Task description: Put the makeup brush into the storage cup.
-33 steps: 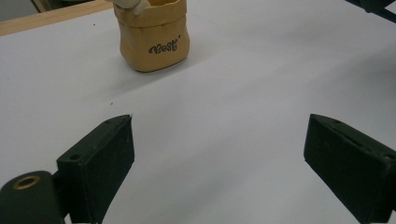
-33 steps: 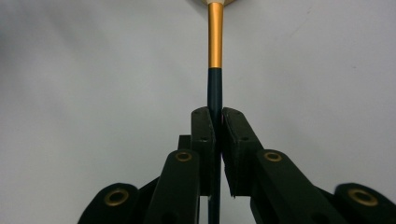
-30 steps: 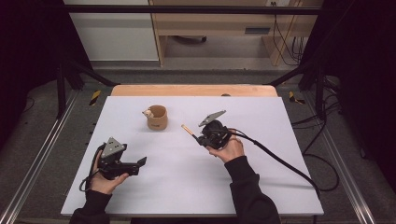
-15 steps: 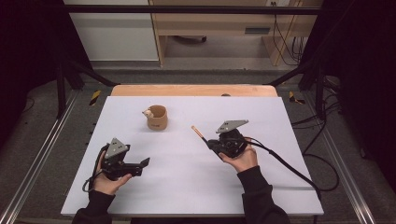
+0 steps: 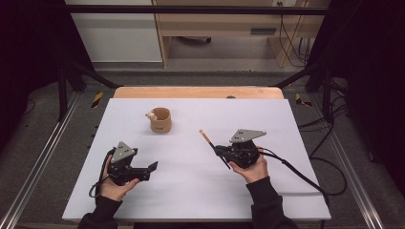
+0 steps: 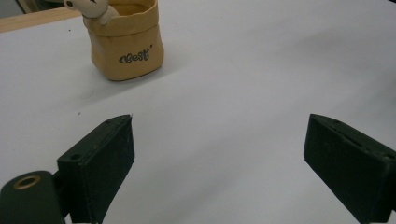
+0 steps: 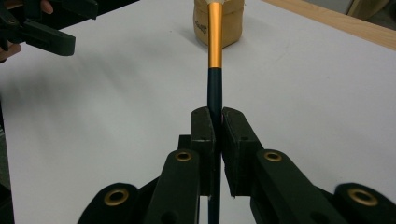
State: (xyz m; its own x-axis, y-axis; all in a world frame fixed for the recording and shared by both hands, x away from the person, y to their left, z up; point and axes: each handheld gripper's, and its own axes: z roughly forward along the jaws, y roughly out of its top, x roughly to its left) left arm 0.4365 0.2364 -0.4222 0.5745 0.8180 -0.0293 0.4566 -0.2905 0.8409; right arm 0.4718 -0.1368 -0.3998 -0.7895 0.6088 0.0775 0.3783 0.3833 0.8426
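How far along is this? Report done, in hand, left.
Done: the right gripper is shut on a brush, its black handle clamped between the jaws and its orange ferrule pointing toward the tan pouch. In hand: carrying the brush above the white table. Left, probably: setting it in the pouch, which already holds a small pale item. The left gripper is open and holds nothing.

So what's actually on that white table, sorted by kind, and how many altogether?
Fabric pouches: 1, the tan pouch with a small pale figure at its rim.
Brushes: 1, a black and orange brush clamped in the right gripper.
Hand-held grippers: 2, the left gripper being open.
Total: 4 things, or 5 counting the figure.
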